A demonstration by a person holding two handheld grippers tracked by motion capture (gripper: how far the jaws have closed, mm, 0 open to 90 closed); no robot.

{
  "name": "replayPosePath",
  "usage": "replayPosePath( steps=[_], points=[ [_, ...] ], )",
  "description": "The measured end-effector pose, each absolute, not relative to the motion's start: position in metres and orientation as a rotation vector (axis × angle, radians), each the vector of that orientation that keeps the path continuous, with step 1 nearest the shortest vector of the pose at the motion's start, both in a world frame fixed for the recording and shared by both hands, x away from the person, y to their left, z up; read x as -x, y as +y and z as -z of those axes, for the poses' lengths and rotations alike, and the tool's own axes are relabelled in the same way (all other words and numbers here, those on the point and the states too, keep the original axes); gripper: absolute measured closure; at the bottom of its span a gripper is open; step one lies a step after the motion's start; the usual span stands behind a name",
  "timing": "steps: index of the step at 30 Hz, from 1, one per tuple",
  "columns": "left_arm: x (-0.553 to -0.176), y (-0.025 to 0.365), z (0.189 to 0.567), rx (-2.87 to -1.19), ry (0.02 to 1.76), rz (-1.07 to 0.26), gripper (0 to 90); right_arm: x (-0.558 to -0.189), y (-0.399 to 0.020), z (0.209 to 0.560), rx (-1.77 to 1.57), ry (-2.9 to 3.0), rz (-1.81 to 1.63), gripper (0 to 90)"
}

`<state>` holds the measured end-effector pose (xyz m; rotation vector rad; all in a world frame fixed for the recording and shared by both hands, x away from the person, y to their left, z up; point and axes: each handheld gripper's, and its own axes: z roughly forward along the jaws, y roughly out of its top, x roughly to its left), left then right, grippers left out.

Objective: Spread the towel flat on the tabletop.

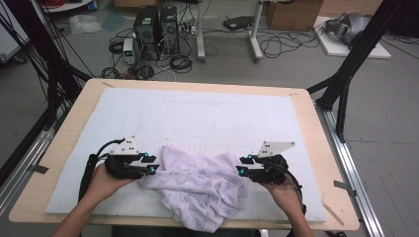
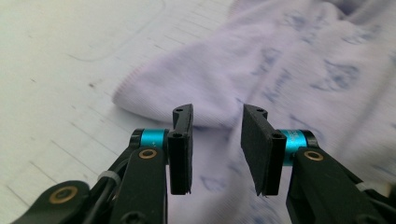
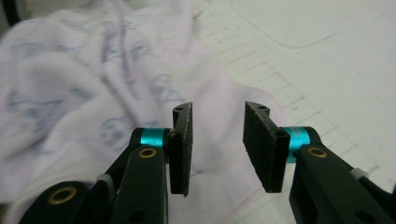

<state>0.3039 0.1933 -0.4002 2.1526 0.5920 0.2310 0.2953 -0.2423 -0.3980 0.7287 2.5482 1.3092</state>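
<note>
A crumpled pale lilac garment (image 1: 197,185) is draped over the table's (image 1: 64,163) near edge, on a white mat (image 1: 207,111). It is flanked by the left gripper (image 1: 153,164) and right gripper (image 1: 240,165), both parted with nothing pinched. Computer towers (image 1: 155,29) and cables (image 1: 276,42) are seen on the grey floor beyond.

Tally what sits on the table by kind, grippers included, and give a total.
Pale lilac printed garment: 1, crumpled at the near edge
White mat: 1, under the garment
Handheld grippers: 2, the left gripper and the right gripper, jaws apart at either side of the cloth
Total: 4
</note>
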Motion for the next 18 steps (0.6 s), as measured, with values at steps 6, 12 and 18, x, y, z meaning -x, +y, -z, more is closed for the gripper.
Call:
replayPosePath(
  steps=[6,12,18],
  points=[
    [-0.324,0.181,0.431,-2.27,0.672,-0.206,66.0,-0.324,-0.228,0.422,-0.792,2.616,-1.141,56.5],
    [-0.324,0.179,0.434,-2.311,0.672,-0.233,87.1,-0.333,-0.218,0.439,-0.795,2.666,-1.081,69.3],
    [-0.315,0.183,0.428,-2.295,0.675,-0.303,88.4,-0.332,-0.218,0.431,-0.776,2.659,-1.071,86.5]
  ],
)
